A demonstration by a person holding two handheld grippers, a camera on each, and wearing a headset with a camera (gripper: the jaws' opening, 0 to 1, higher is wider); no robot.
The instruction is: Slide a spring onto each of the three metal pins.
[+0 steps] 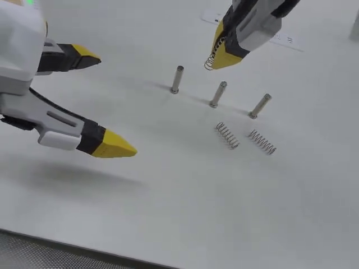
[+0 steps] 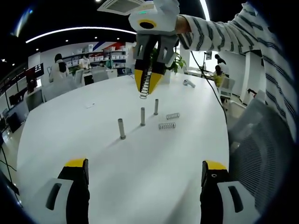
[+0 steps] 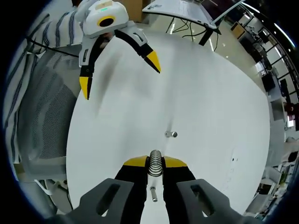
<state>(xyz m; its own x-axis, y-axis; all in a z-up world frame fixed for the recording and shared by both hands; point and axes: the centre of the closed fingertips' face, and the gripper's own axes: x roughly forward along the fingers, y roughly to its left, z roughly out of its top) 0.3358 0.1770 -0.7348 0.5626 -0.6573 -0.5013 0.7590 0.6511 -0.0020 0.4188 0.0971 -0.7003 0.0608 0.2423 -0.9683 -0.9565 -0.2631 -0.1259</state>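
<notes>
Pinching a spring [image 1: 212,59], right tongs [image 1: 222,59] hover above seemingly bare pins [image 1: 218,94].

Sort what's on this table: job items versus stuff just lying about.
Job: left pin, middle pin, right pin; held spring, shut in the right gripper; left loose spring, right loose spring.
Lying about: flat white item at the far edge; mesh chair.

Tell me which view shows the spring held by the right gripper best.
Right gripper view: the small coiled metal spring sits close and centred, end-on, pinched between the yellow-tipped fingers. The head view shows it side-on but partly hidden by the fingers; the left gripper view shows it small and far off.
</notes>
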